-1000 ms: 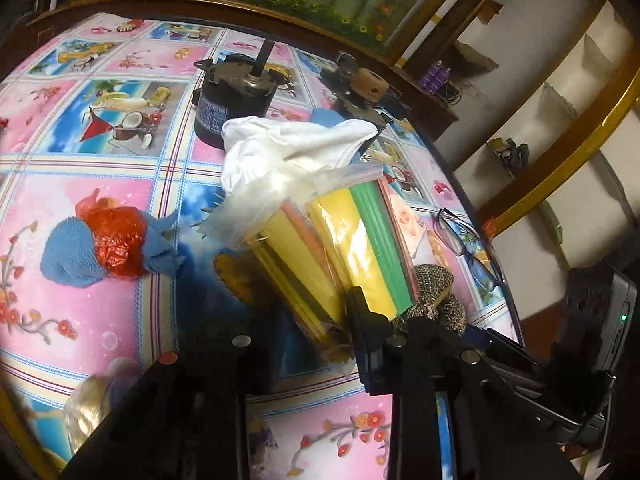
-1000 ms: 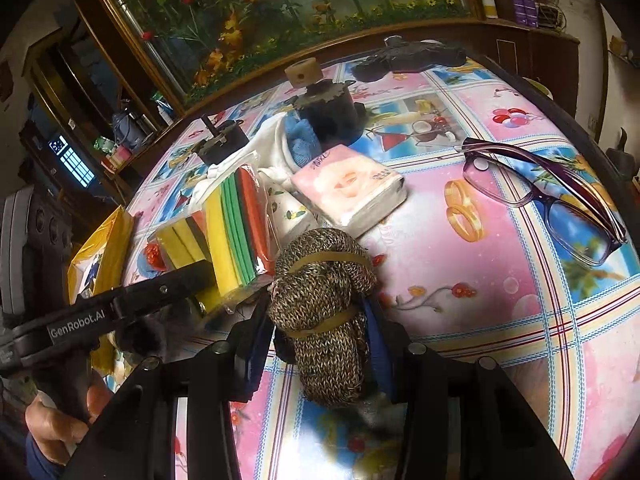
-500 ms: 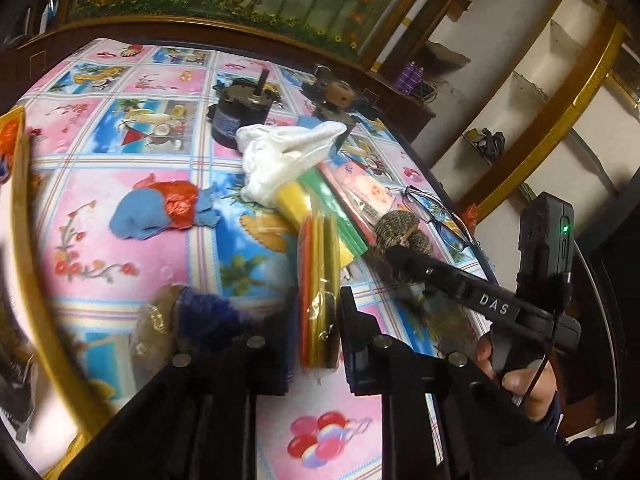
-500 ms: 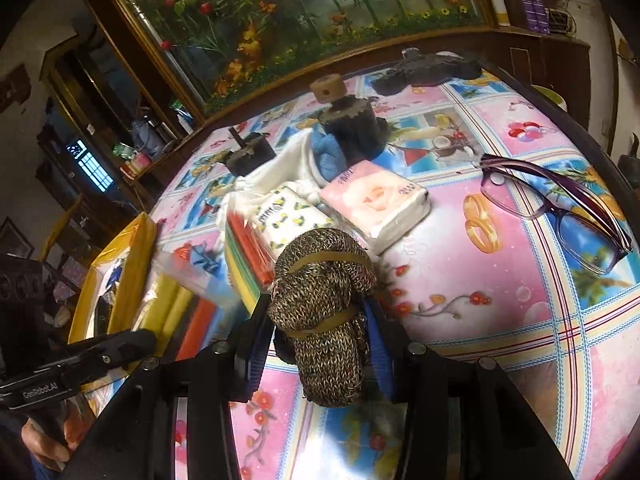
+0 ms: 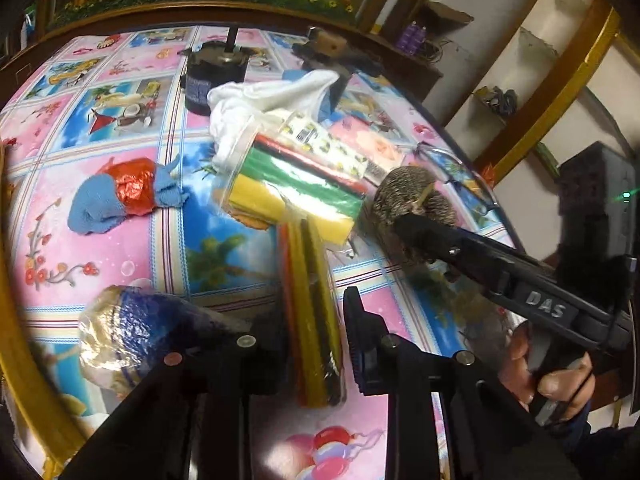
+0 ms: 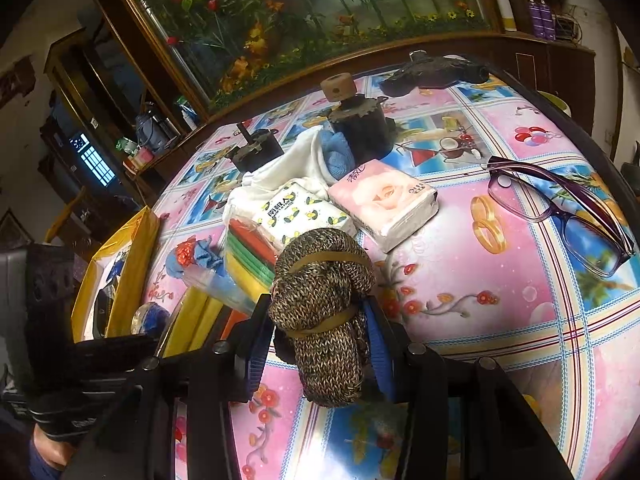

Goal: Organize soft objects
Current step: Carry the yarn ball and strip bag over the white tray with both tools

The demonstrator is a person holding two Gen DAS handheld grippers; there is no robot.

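Knitted brown wool bundle [image 6: 324, 312] sits clamped in my right hand-held gripper [image 6: 316, 344] over the near desk [image 6: 500, 320], while my left hand-held gripper [image 5: 316, 336] (jaws opening) straddles a bagged sponge pack [image 5: 312, 320].

Patterned tablecloth table [image 6: 500, 320], purple glasses [image 6: 560, 208], pink tissue pack [image 6: 388, 204], blue sock [image 5: 100, 204]
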